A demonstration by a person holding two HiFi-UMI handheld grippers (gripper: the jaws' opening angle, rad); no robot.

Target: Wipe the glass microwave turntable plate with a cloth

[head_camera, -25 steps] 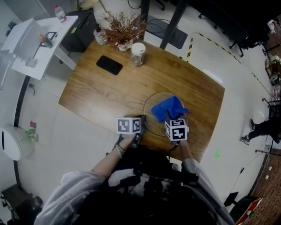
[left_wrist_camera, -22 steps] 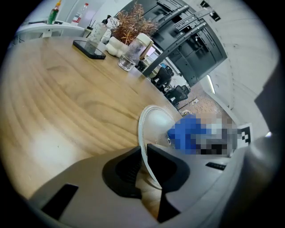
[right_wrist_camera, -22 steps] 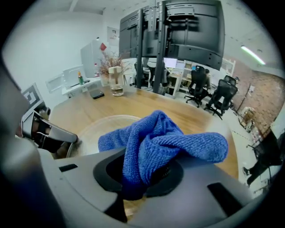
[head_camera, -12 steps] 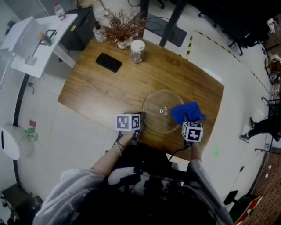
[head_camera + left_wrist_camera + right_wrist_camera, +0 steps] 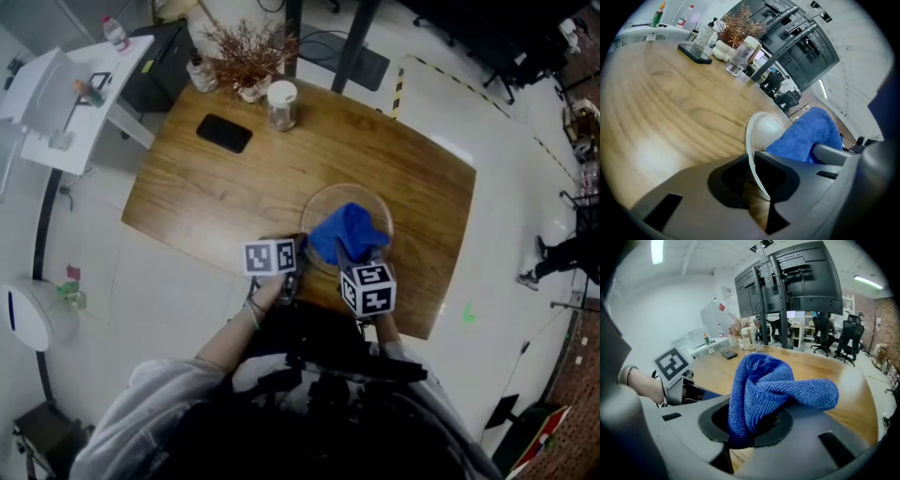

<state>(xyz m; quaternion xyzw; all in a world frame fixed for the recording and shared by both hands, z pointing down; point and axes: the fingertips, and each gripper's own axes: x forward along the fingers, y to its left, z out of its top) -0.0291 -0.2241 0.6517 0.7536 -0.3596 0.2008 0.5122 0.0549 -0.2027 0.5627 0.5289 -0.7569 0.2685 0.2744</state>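
Observation:
The clear glass turntable plate (image 5: 370,202) lies flat on the wooden table (image 5: 234,187) near its front edge. My left gripper (image 5: 292,264) is shut on the plate's left rim (image 5: 751,140), which runs between its jaws. A blue cloth (image 5: 343,232) rests bunched on the plate's left half. My right gripper (image 5: 352,255) is shut on that cloth (image 5: 761,390), whose folds spill over both jaws and hide the fingertips. In the left gripper view the cloth (image 5: 808,136) covers the plate's right side.
A black phone (image 5: 223,134), a lidded glass jar (image 5: 279,103) and a vase of dried twigs (image 5: 246,58) stand at the table's far side. A white side table (image 5: 70,80) is at the left. Black-and-yellow floor tape (image 5: 398,82) runs beyond the table.
My right gripper has dragged the cloth from the plate's right edge back left over the plate. The left gripper has stayed on the rim.

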